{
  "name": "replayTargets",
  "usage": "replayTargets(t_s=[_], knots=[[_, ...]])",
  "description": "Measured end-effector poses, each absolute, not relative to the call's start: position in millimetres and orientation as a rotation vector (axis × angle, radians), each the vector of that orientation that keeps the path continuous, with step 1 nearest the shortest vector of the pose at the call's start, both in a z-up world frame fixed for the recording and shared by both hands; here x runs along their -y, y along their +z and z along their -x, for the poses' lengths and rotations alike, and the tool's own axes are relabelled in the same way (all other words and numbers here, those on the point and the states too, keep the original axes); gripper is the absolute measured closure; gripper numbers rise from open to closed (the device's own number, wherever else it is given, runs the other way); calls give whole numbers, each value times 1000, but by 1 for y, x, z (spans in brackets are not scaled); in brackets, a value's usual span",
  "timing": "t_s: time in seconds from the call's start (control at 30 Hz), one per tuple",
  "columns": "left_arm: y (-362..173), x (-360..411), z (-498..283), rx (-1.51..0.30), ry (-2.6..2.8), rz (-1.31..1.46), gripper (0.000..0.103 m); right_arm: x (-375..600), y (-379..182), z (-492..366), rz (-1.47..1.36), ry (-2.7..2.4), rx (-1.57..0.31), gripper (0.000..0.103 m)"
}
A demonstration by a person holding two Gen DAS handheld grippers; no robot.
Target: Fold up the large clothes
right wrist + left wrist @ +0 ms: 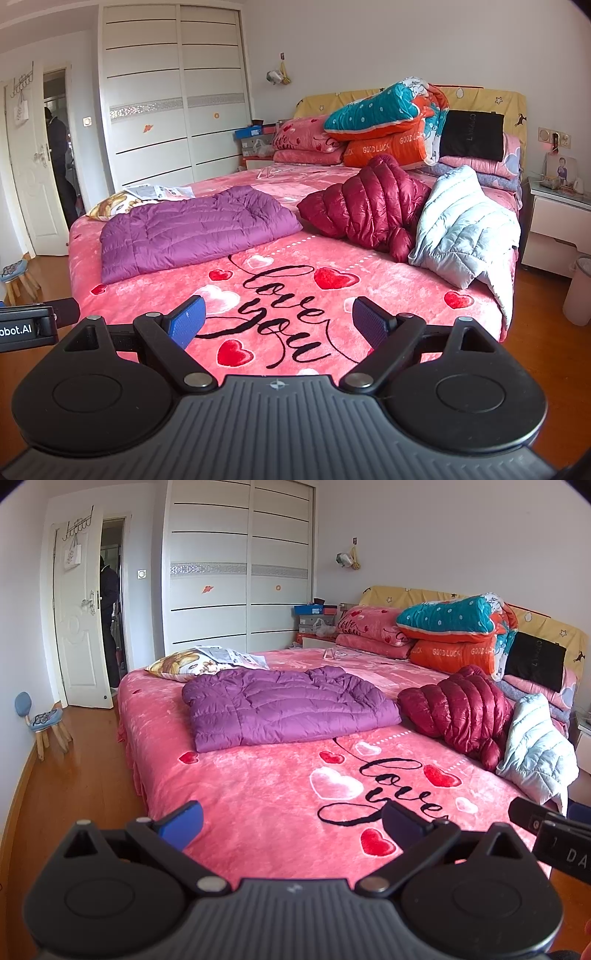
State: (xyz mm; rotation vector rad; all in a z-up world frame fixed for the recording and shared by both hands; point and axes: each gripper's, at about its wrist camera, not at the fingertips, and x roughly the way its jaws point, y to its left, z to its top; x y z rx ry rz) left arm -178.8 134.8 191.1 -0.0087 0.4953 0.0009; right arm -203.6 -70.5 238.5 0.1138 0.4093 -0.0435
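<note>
A purple down jacket (291,709) (195,229) lies folded flat on the pink bed (258,805) (388,291), left of centre. A crumpled dark red down jacket (461,709) (373,210) sits to its right. A pale blue quilted jacket (535,749) (465,229) hangs over the bed's right edge. My left gripper (291,823) is open above the bed's near edge, holding nothing. My right gripper (279,321) is also open and empty, over the "love you" print. Both are well short of the jackets.
Folded quilts and pillows (454,635) (391,122) are stacked at the headboard. A patterned pillow with papers (199,662) lies at the bed's far left. A wardrobe (240,565), an open door with a person (109,609) beyond, a small stool (44,720), a nightstand (557,221) and a bin (580,291) surround the bed.
</note>
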Motion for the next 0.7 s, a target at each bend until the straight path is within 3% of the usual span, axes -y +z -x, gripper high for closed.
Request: replayTargets(t_s=[0.7], knots=[[186,-134,175,-499,21,4,1,72,235,201,-125,-40,-417,0]])
